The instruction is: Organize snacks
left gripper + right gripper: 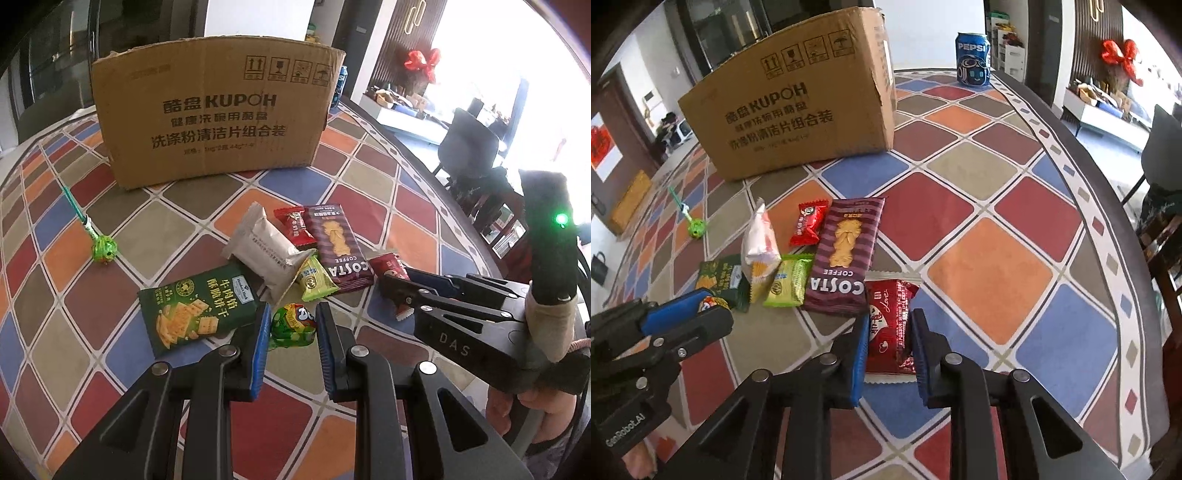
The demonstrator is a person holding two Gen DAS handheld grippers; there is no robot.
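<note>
Between blue pads [860,354], red packet [892,325] lengthwise

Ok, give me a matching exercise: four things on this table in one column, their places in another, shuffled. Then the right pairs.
Things:
1. cardboard box
2. cola can
3. green lollipop
4. red love packet

Places:
A. between the right gripper's jaws
B. far edge of the table, right of the box
C. alone, left of the snack pile
D. standing behind the snack pile

Pairs: 1-D, 2-B, 3-C, 4-A
</note>
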